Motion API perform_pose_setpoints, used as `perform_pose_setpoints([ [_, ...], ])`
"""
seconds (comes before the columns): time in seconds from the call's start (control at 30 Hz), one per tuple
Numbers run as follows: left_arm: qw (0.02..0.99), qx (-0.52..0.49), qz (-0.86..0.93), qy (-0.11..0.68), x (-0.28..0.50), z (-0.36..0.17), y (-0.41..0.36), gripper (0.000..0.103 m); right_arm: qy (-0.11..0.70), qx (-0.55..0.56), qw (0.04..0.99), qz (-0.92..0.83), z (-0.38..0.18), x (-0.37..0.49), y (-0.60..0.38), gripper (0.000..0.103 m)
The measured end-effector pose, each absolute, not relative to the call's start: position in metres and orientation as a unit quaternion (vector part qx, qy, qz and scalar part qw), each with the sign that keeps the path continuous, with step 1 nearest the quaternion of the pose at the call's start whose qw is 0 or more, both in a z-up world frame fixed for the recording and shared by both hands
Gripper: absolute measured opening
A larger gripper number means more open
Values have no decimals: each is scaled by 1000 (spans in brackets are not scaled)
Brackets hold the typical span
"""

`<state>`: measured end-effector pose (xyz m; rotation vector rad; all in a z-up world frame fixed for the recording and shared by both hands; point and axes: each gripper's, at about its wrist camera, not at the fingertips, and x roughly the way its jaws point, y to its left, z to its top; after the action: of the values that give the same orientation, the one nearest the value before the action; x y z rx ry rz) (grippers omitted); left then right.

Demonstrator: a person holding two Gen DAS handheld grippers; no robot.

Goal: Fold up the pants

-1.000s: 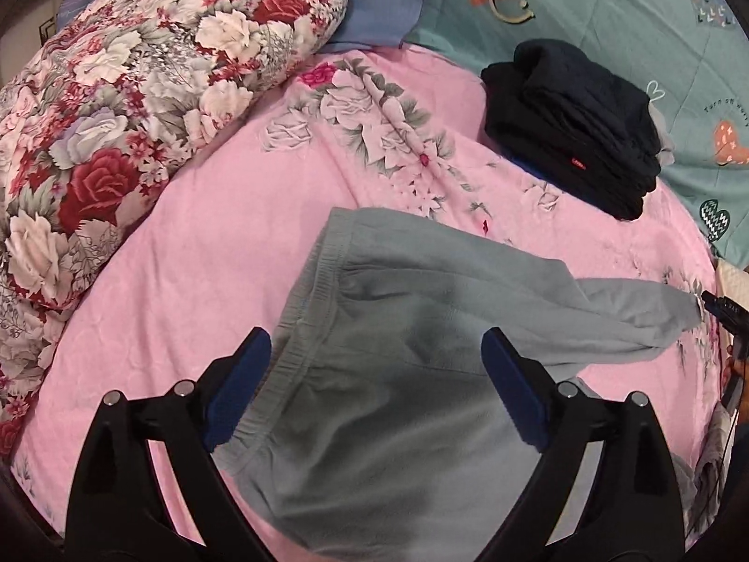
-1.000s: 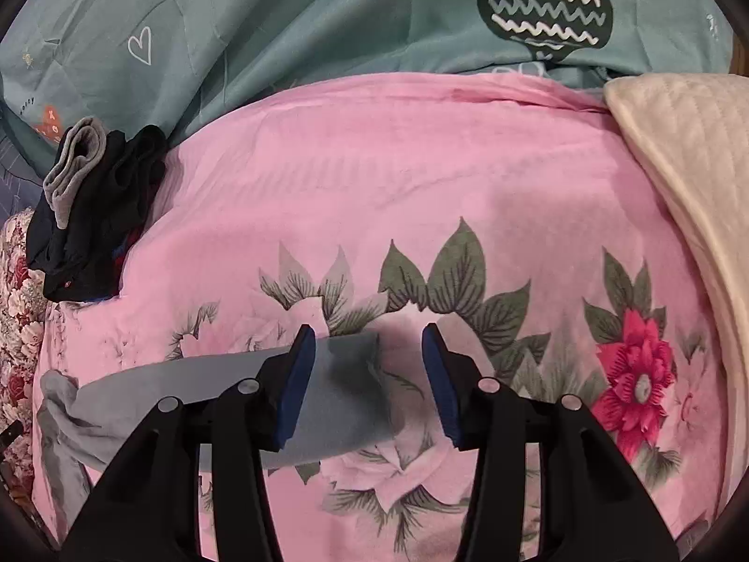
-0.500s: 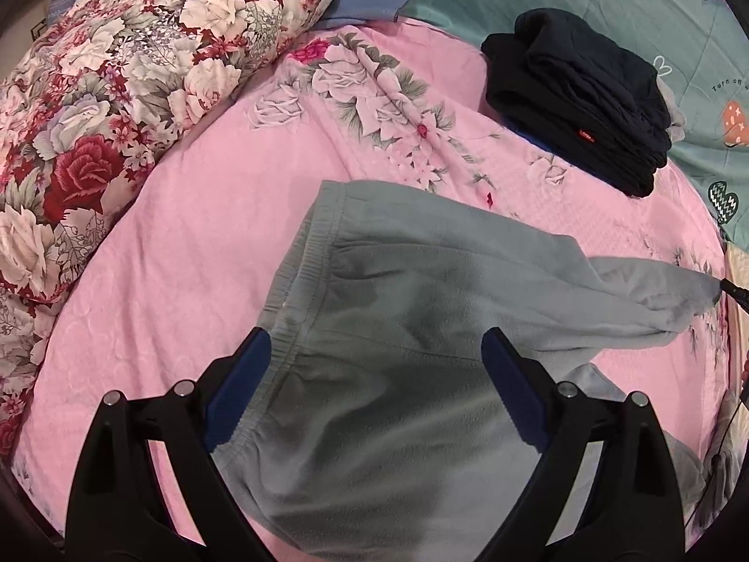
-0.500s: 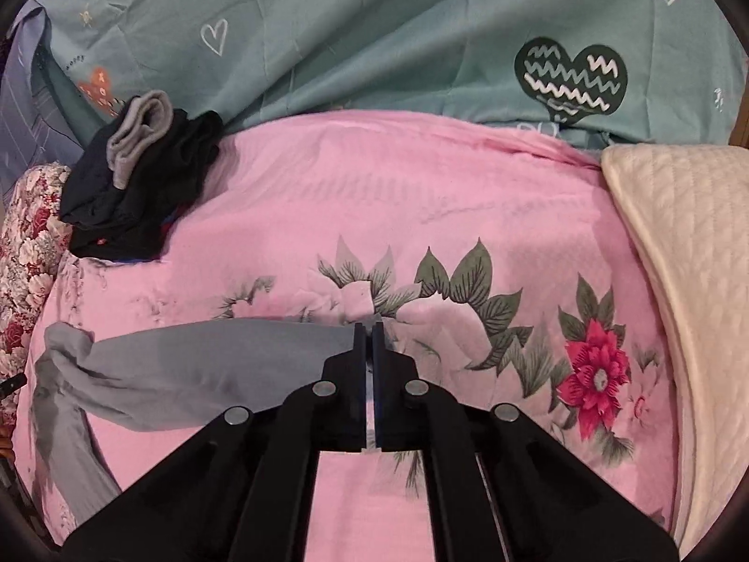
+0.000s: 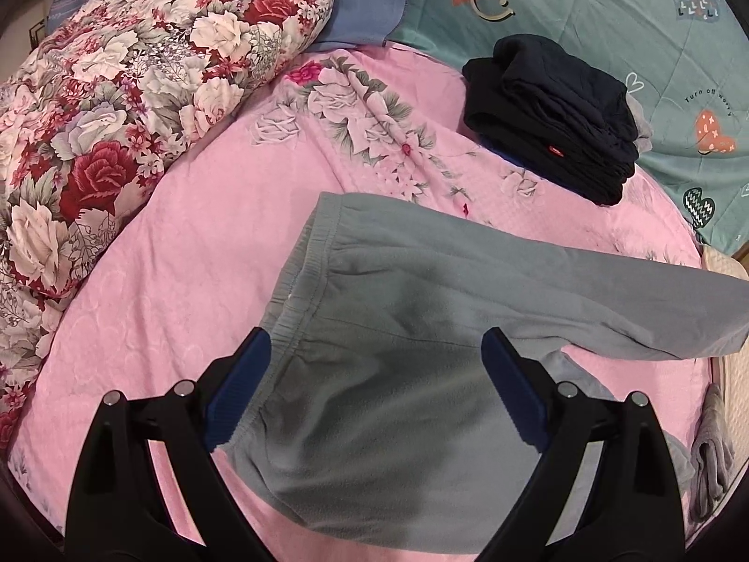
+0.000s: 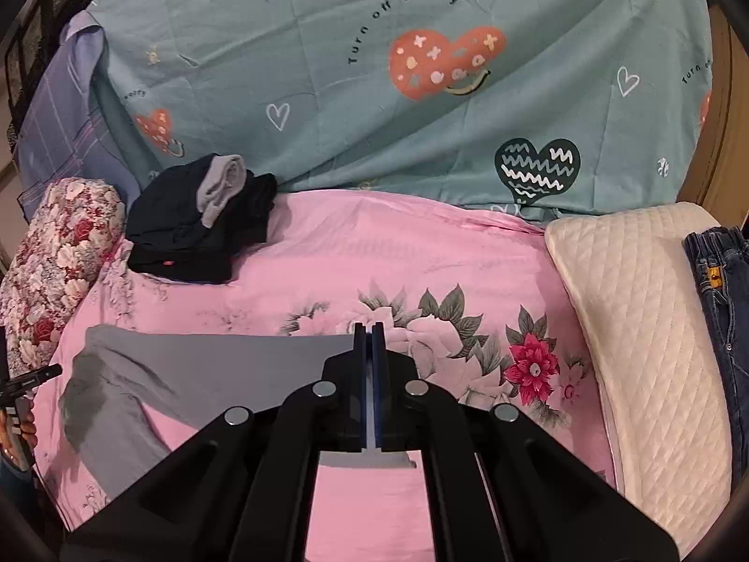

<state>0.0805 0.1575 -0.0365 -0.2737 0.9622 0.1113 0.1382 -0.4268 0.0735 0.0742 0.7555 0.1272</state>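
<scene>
Grey pants (image 5: 398, 374) on pink bed (image 5: 187, 281), one leg out toward 3 o'clock. Your right gripper (image 6: 370, 351) jaws clamped on leg cuff; left gripper (image 5: 374, 374) jaws wide, empty over waistband. Thin pinch, cuff could slip if you yank.

Left wrist view: close above the grey pants (image 5: 398, 374), facing forward-down past its claw (image 5: 374, 388). Right wrist view: low over the pink bedsheet (image 6: 398, 243), facing the teal duvet (image 6: 374, 117) ahead of its claw (image 6: 370, 388). Both share pants, dark folded stack (image 5: 552, 122) (image 6: 196, 243).
</scene>
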Motion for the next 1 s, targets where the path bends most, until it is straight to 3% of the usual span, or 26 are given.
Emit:
perform_pose_setpoints([
  [0.2, 879, -127, 87, 452, 104, -36, 170, 93, 429, 100, 896, -55, -11, 218, -465, 5],
  [0.33, 859, -205, 100, 459, 127, -50, 194, 93, 457, 107, 883, -18, -44, 234, -444, 6],
  [0.37, 851, -227, 109, 460, 131, -55, 201, 93, 460, 94, 883, 4, -45, 233, -430, 23],
  [0.4, 844, -254, 118, 458, 134, -61, 208, 93, 460, 77, 884, 22, -43, 230, -413, 47],
  [0.43, 836, -278, 120, 457, 137, -66, 214, 93, 453, 62, 889, 35, -39, 225, -399, 52],
  [0.53, 801, -352, 114, 470, 148, -89, 227, 93, 436, 23, 894, 96, -24, 208, -354, 52],
  [0.67, 800, -352, 111, 473, 164, -92, 228, 93, 425, 22, 893, 146, -6, 187, -314, 52],
  [1.0, 835, -204, 52, 509, 205, -99, 224, 93, 397, 44, 893, 206, 20, 139, -250, 62],
])
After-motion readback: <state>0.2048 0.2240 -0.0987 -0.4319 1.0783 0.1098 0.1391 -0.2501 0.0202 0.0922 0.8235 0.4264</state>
